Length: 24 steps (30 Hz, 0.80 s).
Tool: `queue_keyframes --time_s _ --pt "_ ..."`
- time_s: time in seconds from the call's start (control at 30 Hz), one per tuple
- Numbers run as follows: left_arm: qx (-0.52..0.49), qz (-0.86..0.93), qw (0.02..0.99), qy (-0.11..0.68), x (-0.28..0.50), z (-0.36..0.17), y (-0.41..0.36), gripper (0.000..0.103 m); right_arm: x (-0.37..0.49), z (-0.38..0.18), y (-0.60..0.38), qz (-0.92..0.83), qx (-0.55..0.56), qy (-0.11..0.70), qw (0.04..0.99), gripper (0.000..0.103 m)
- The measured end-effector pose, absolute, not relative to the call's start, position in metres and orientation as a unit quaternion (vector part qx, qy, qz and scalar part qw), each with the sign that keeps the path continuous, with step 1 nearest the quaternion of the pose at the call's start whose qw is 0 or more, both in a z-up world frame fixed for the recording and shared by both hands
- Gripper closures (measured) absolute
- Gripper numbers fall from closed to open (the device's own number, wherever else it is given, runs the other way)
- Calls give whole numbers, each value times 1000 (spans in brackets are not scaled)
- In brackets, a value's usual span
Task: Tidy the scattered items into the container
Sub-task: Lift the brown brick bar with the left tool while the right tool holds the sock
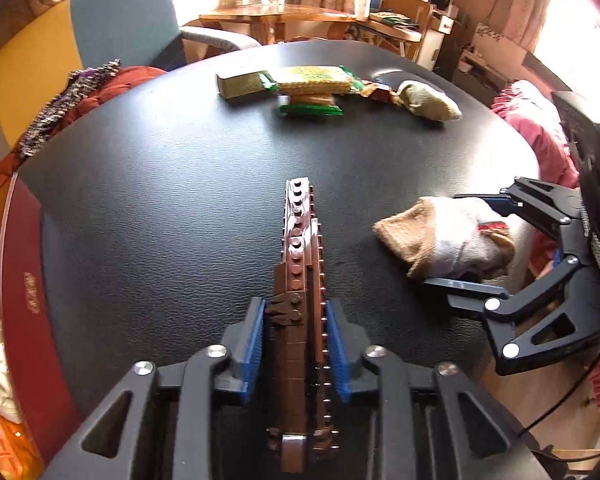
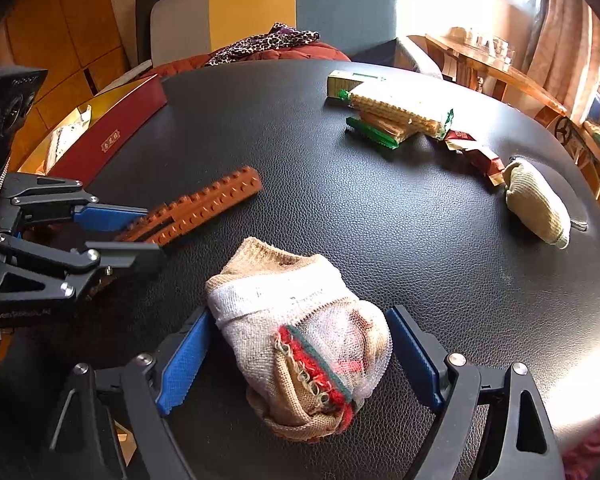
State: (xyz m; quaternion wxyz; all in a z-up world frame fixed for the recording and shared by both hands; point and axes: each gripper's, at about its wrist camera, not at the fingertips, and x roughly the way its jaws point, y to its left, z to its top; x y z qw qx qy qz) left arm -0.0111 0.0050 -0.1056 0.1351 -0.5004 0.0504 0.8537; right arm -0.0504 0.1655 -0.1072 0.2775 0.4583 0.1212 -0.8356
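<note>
From the left wrist, your left hand-held gripper (image 1: pixel 296 344) is clamped on the long brick strip (image 1: pixel 300 280), which could lever loose or snap apart over the tabletop (image 1: pixel 160 200), while from the right wrist your right hand-held gripper (image 2: pixel 296 356) is wide around the rolled sock (image 2: pixel 300 336) and may pinch only loose fabric, the red box (image 2: pixel 112 136) waiting at the table's left edge.

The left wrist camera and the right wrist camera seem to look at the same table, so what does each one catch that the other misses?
Only the left wrist view shows the left gripper clamping the brown brick strip head-on. Only the right wrist view shows the right gripper open around the rolled sock, and the open inside of the red box. Both show the black table, wafer packs and the olive pouch.
</note>
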Motion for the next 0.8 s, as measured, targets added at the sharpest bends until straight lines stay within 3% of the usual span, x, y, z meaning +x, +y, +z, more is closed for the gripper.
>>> queue_keyframes --time_s 0.07,0.2,0.8 --pt "-498 856 130 53 -9 -105 6 74 -51 -107 164 -834 464 118 274 14" --pt "-495 859 121 49 -3 -105 4 74 -52 -109 155 -833 472 118 264 0" --pt "-464 879 110 -11 20 -82 -27 74 -52 -111 148 -837 478 118 239 0"
